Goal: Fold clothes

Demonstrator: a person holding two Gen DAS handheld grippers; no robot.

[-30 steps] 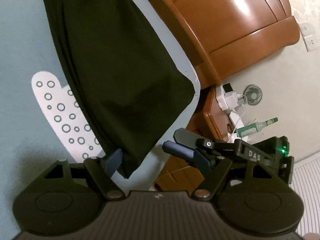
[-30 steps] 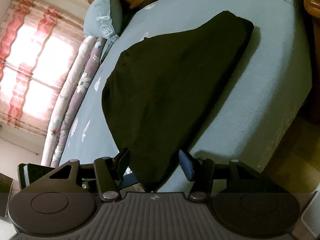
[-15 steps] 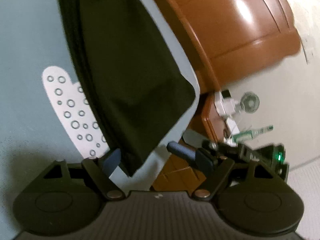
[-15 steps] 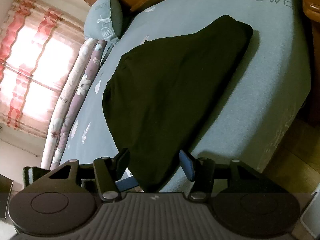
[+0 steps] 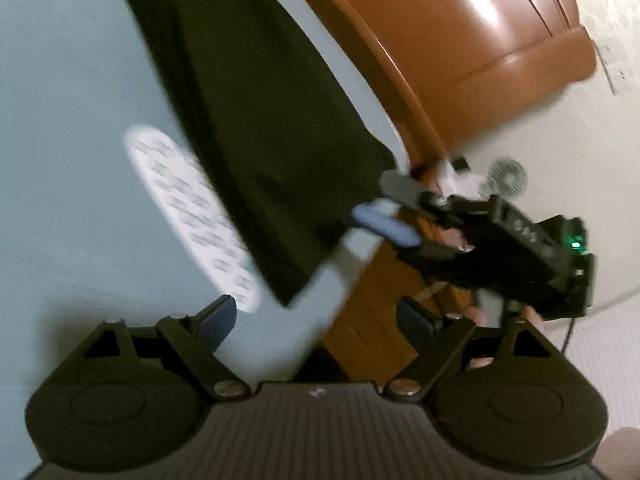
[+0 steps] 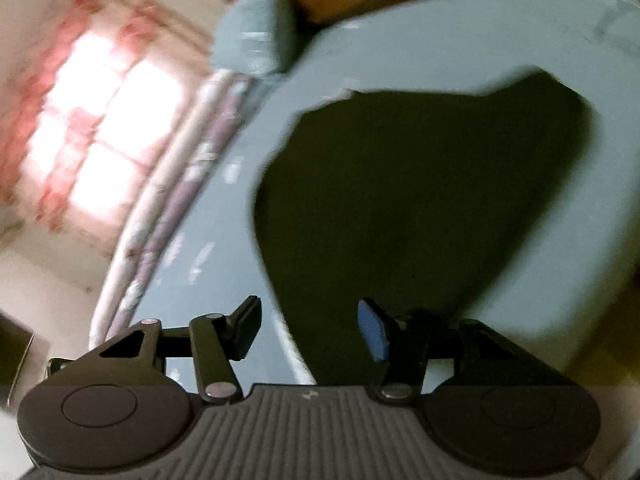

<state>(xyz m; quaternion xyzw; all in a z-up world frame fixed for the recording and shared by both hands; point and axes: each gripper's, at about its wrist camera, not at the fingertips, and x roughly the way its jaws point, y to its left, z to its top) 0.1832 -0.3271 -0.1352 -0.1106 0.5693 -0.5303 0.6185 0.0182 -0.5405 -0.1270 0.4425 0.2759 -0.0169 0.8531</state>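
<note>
A black garment [image 5: 260, 140] lies folded lengthwise on the light blue bed sheet [image 5: 60, 160], close to the bed's edge. My left gripper [image 5: 316, 320] is open, and the garment's near corner lies just ahead of its fingers, outside them. In the left wrist view my right gripper [image 5: 372, 200] hovers open beside the garment's other near corner, held by a hand. In the right wrist view the garment [image 6: 420, 200] reaches down between the spread fingers of the right gripper [image 6: 310, 330], which do not pinch it. Both views are motion-blurred.
A brown wooden bed board [image 5: 460, 40] runs along the bed's far edge, with a wooden cabinet [image 5: 380, 300] and a small fan [image 5: 506, 176] beyond it. The sheet has a white ring-patterned patch [image 5: 188, 208]. A pillow [image 6: 256, 36], a rolled floral quilt [image 6: 180, 200] and a curtained window [image 6: 92, 120] are visible.
My left gripper has drawn back, so the garment corner is no longer between its fingers. The right gripper has risen beside the other corner, and its view has swung and blurred.
</note>
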